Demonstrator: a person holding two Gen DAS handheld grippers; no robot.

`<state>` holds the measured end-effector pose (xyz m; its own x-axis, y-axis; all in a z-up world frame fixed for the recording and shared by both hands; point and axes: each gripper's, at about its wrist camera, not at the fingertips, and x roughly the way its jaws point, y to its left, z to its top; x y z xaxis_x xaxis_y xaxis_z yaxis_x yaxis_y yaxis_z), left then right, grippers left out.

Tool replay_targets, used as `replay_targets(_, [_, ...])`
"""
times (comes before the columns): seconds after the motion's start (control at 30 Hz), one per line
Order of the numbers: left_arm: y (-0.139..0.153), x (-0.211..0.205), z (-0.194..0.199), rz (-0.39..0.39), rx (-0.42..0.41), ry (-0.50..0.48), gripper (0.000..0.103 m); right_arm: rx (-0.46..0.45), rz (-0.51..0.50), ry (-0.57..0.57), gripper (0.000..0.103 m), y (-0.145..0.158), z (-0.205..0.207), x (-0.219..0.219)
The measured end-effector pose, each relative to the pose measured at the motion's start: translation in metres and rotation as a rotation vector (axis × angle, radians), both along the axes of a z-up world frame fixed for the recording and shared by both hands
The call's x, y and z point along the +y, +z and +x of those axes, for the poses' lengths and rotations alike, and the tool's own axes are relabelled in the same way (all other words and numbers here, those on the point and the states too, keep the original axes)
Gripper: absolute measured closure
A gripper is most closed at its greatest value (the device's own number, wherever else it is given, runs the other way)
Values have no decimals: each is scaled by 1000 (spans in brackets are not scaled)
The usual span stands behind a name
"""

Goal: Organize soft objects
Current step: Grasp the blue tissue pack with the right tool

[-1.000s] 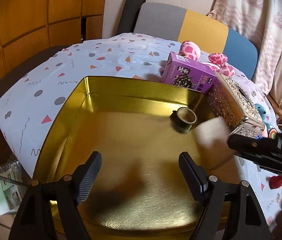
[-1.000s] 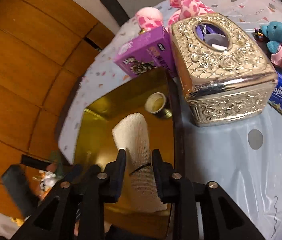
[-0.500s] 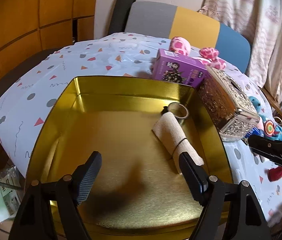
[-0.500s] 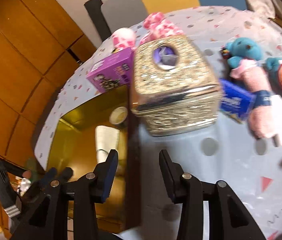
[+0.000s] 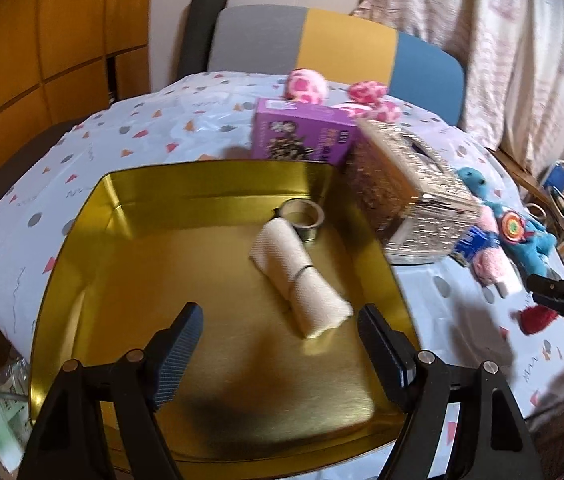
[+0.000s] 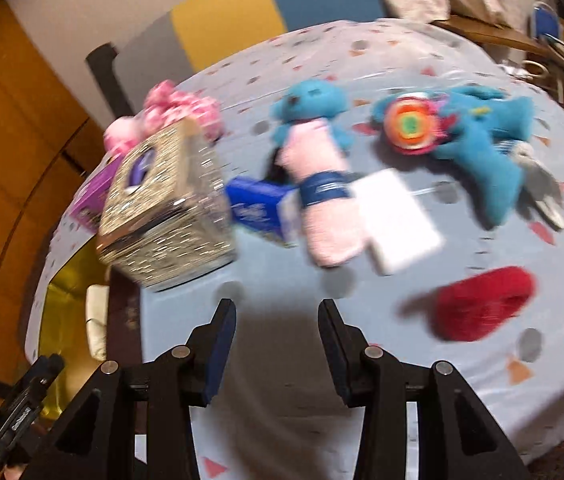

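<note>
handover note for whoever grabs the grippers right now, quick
Left gripper: open, empty, over the gold tin.
Right gripper: open, empty, above the table; its jaws have just been opening.
Done: rolled cream cloth lies in the tin beside the tape roll.
Left: red knit piece, pink rolled cloth, blue plush toys and pink spotted plush lie on the table outside the tin.

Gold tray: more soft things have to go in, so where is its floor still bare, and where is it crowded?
The gold tray is bare across its left half and the near strip by the left gripper. The far right corner is crowded: the cloth roll lies slantwise, one end against the tape roll.
</note>
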<state>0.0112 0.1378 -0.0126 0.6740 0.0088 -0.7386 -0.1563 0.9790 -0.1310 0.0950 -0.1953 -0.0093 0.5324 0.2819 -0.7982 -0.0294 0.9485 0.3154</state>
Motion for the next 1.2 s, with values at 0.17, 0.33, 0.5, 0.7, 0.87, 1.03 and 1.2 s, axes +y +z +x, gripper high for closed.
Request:
replay_targets(0.17, [11,-19,1,3,-24,-61,23,-32,-19,-65,60,11,0,-34])
replay_targets(0.33, [14,-39,1,-4,-21,-132,23,-77,-105,37,60,17,17,-30])
replay_targets(0.5, [14,-58,1,-11,-14,-204,23,-130,-252,274,60,15,45,7])
replay_targets(0.7, [12,-68,2,-26,-2,-248,23,-156,-461,494,63,-5,84,48])
replay_targets(0.87, [11,-71,5,-47,4,-268,23,-154,-538,657,63,-20,103,68])
replay_targets(1.03, [7,-73,11,-61,25,-275,23,-147,-618,760,63,-36,110,86])
replay_targets(1.2, [4,-75,13,-67,39,-279,23,-99,-606,761,77,-47,112,88])
